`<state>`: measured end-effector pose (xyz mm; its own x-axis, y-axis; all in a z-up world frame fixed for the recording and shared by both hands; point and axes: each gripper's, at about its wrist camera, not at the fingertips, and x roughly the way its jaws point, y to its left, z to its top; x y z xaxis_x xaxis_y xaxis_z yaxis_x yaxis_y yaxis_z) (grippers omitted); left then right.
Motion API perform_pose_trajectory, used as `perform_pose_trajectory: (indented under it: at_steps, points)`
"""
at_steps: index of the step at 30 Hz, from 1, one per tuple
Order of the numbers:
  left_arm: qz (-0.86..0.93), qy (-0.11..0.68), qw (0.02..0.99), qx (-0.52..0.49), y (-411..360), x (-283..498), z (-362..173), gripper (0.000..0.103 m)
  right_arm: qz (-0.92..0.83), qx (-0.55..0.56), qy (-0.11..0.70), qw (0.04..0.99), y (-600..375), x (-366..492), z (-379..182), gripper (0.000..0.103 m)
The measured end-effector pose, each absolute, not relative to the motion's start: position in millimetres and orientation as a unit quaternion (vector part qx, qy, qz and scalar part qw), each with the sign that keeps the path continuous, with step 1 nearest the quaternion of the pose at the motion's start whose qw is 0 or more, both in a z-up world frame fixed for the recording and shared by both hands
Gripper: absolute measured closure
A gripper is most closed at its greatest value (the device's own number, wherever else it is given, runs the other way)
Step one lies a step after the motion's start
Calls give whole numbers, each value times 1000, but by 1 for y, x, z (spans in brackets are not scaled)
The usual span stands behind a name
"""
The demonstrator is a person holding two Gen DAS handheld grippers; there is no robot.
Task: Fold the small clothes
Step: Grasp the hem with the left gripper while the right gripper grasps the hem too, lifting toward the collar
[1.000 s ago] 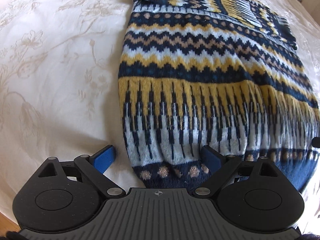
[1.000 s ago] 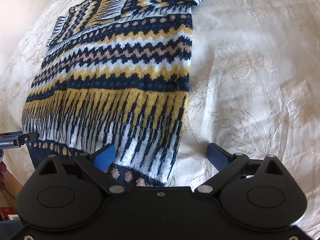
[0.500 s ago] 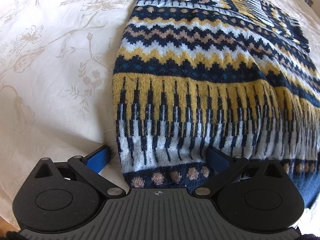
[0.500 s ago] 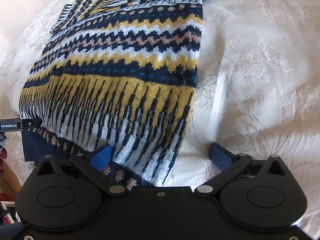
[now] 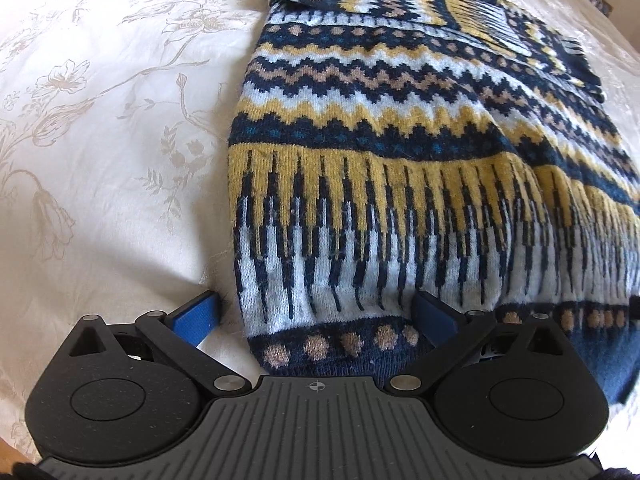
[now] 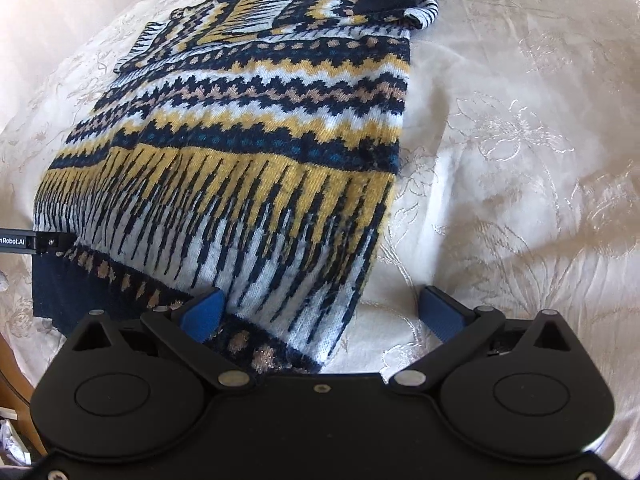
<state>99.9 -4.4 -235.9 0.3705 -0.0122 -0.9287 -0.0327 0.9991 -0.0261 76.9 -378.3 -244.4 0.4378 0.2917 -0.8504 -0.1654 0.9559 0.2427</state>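
A knitted sweater in navy, yellow, white and tan lies flat on a cream bedspread, sleeves folded in at the far end; it also shows in the right wrist view. My left gripper is open, its blue fingers straddling the sweater's near left hem corner. My right gripper is open, its jaws straddling the near right hem corner, with one blue finger on the knit and the other on the bedspread. The left gripper's tip shows at the left edge of the right wrist view.
The cream floral embroidered bedspread spreads on all sides, also in the right wrist view. Wooden furniture shows past the bed's near left edge.
Both grippers have moved forward and lower onto the sweater's hem corners. The hem now lies deeper between the open fingers. Both stay open.
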Motion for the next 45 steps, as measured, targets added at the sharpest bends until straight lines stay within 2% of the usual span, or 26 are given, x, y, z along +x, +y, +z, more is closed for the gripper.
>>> perform_pose_trajectory:
  at_steps: [4, 12, 14, 18, 20, 26, 33, 37, 38, 39, 40, 41, 43, 45]
  points:
    - [-17, 549, 836, -21, 8, 77, -229, 4, 119, 79, 511, 848, -376, 67, -238, 2]
    - [-36, 525, 850, -37, 10, 51, -224, 16, 120, 106, 502, 850, -361, 32, -228, 18]
    - [-47, 518, 853, -36, 11, 48, -222, 23, 118, 118, 498, 851, -359, 24, -227, 22]
    - [-71, 512, 855, -29, 10, 40, -221, 27, 129, 131, 507, 842, -353, 14, -228, 32]
    - [-88, 513, 854, -16, 10, 33, -223, 33, 131, 131, 510, 840, -349, 9, -229, 32]
    - [-98, 528, 844, -1, 10, 25, -234, 39, 126, 130, 512, 840, -344, 2, -235, 32]
    - [-103, 522, 847, -18, 11, 33, -234, 42, 129, 128, 512, 840, -344, 12, -238, 32]
    - [-117, 526, 842, -21, 9, 38, -236, 62, 133, 130, 515, 837, -343, 17, -240, 34]
    - [-119, 527, 841, -25, 9, 37, -235, 72, 135, 133, 517, 835, -344, 18, -241, 39]
    - [-120, 528, 840, -30, 10, 37, -235, 78, 138, 138, 519, 832, -345, 19, -242, 43]
    - [-118, 528, 840, -37, 11, 36, -233, 85, 141, 146, 522, 828, -347, 20, -242, 54]
    - [-118, 526, 841, -48, 13, 35, -231, 90, 142, 156, 527, 823, -350, 21, -243, 70]
    - [-116, 524, 841, -66, 16, 33, -224, 92, 142, 175, 533, 816, -356, 22, -242, 86]
    - [-116, 515, 845, -79, 19, 31, -214, 93, 146, 189, 529, 815, -363, 20, -237, 89]
